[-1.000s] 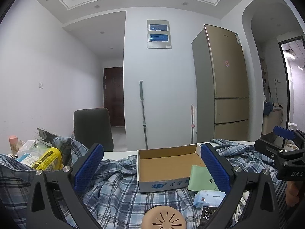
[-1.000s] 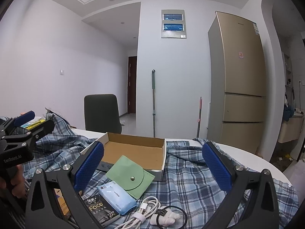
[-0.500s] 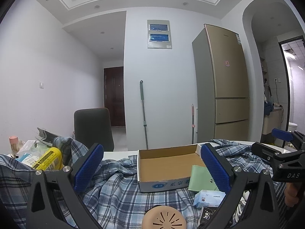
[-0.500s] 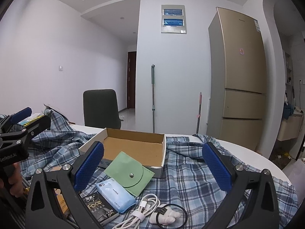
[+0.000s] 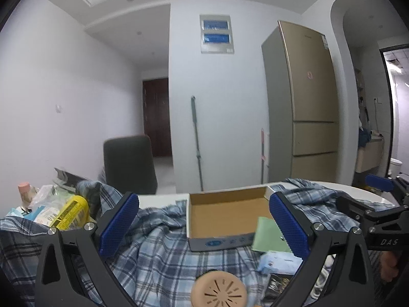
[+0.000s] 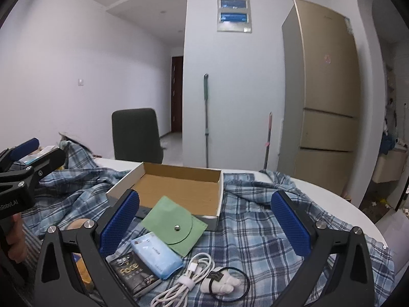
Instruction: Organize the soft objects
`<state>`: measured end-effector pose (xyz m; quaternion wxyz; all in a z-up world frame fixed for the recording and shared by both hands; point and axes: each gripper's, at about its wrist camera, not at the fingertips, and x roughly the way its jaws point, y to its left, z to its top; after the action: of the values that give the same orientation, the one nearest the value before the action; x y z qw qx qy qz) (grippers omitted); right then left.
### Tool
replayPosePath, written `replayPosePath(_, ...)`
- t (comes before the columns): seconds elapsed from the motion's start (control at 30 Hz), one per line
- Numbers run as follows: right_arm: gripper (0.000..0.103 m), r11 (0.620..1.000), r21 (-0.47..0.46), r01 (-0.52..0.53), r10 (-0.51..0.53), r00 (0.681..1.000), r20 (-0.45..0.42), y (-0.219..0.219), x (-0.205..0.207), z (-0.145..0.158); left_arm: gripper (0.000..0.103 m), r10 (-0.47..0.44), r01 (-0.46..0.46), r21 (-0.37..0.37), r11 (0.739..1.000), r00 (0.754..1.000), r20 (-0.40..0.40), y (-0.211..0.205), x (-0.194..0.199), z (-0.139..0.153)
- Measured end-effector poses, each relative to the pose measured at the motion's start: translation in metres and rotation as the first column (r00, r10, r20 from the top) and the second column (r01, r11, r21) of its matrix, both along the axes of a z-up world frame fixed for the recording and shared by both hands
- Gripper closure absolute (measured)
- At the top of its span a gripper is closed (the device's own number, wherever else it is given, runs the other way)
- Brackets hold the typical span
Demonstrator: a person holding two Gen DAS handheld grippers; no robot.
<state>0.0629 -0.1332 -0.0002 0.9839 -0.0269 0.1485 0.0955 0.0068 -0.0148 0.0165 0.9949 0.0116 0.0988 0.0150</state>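
The cardboard box (image 6: 179, 189) lies open-topped on the plaid cloth (image 6: 255, 230) that covers the white bench (image 6: 327, 197), and nothing is inside it but its bare brown floor. In the right wrist view its long axis runs from near left to far right, one short end turned toward the left hand-held gripper (image 6: 28, 158).

The green pouch (image 6: 176, 227) leans against the box's near white wall, partly overlapping the rim, its snap button facing up and its rounded flap pointing toward the near left. Touching its lower edge is the pale blue tissue pack (image 6: 156, 254), long axis slanting from far left to near right. That pack overlaps a dark sachet (image 6: 133, 273) printed "Face". Just beside them lie a coiled white cable (image 6: 189, 278) and a black hair tie (image 6: 230, 284) looped around a small white object (too blurred at the frame edge to tell what it is).

In the left wrist view a round beige perforated disc (image 5: 218, 291) sits on the cloth at the bottom edge, and a yellow can (image 5: 70, 212) lies among packets at far left.

The right hand-held gripper (image 6: 204, 222) is spread wide with nothing between its blue pads, framing the pouch and box. The left hand-held gripper (image 5: 203, 226) is likewise released, empty, aimed at the box's front wall.
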Motion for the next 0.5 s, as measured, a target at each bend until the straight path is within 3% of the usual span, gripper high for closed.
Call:
replayPosePath(0.2, 0.000, 1.000, -0.001, -0.025, 0.025, 0.998, -0.054, 0.000, -0.002, 0.016, 0.000, 0.004, -0.009, -0.044, 0.999, 0.994, -0.107, 0.009, -0.005, 0.009)
replayPosePath(0.5, 0.000, 0.999, 0.034, -0.032, 0.038, 0.984, -0.171, 0.004, -0.014, 0.016, 0.000, 0.028, -0.031, -0.016, 0.999, 0.985, -0.171, 0.013, -0.045, -0.001)
